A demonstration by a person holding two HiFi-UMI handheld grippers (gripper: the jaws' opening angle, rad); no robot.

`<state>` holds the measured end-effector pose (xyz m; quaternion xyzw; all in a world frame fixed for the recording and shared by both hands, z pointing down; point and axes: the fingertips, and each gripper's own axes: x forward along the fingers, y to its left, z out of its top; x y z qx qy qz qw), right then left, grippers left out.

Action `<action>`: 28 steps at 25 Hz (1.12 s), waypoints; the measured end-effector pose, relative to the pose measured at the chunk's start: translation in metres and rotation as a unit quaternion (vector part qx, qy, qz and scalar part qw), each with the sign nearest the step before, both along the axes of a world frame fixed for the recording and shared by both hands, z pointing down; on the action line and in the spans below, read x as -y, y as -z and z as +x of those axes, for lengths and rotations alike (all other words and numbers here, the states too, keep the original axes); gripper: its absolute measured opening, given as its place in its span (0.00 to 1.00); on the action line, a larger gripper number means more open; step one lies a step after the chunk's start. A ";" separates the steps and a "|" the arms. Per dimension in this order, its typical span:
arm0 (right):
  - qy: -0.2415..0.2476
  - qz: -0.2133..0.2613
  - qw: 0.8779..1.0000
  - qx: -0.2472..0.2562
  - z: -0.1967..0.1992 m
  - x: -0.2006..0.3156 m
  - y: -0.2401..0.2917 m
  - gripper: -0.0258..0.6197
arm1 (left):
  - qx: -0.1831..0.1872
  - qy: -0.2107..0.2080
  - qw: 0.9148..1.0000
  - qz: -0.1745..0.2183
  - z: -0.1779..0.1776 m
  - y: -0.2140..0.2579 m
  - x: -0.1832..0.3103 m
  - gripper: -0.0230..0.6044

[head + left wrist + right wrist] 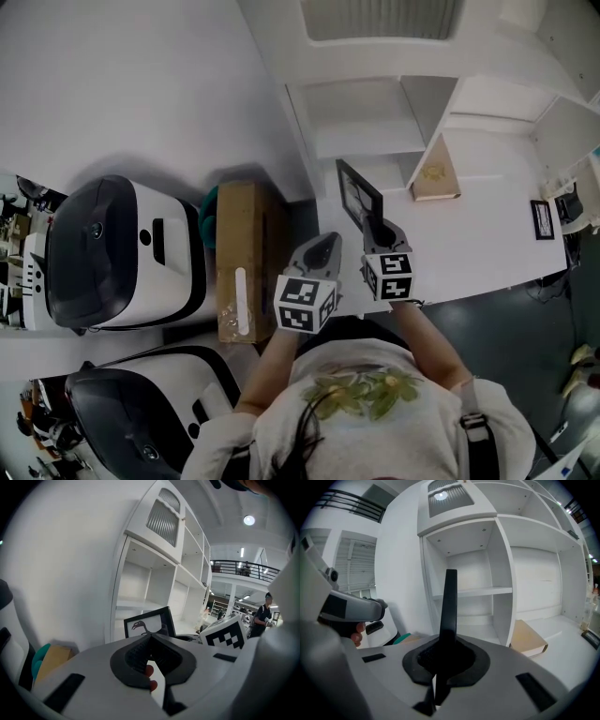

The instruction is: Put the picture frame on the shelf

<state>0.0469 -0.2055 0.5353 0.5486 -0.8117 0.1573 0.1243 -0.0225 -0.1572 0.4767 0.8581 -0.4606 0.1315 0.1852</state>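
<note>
The black picture frame [359, 192] stands upright, with my right gripper [381, 232] shut on its lower edge, in front of the white shelf unit [370, 141]. In the right gripper view the frame [450, 606] shows edge-on, rising from between the jaws toward the open shelf compartments [471, 592]. My left gripper [322, 247] is just left of the right one, shut with nothing in it. In the left gripper view the frame [147, 625] shows a bird picture, just beyond the closed jaws [150, 651].
A tan book [435, 174] leans in a lower shelf bay. A small black frame [542, 218] lies on the white counter [487, 244] at the right. A cardboard box [246, 258] and two white-and-black machines [117, 248] stand on the left.
</note>
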 end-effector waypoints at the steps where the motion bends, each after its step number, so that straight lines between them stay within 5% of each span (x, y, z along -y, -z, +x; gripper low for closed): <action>1: 0.002 -0.001 1.000 -0.001 -0.001 0.004 -0.003 0.09 | -0.003 0.003 1.000 -0.004 0.000 -0.003 0.002 0.07; 7: 0.009 -0.006 1.000 -0.004 -0.007 0.022 -0.015 0.09 | -0.027 0.024 0.999 -0.040 -0.006 -0.018 0.010 0.07; 28: 0.015 -0.014 1.000 -0.010 -0.021 0.078 -0.041 0.09 | -0.018 0.027 0.997 -0.067 -0.008 -0.035 0.048 0.07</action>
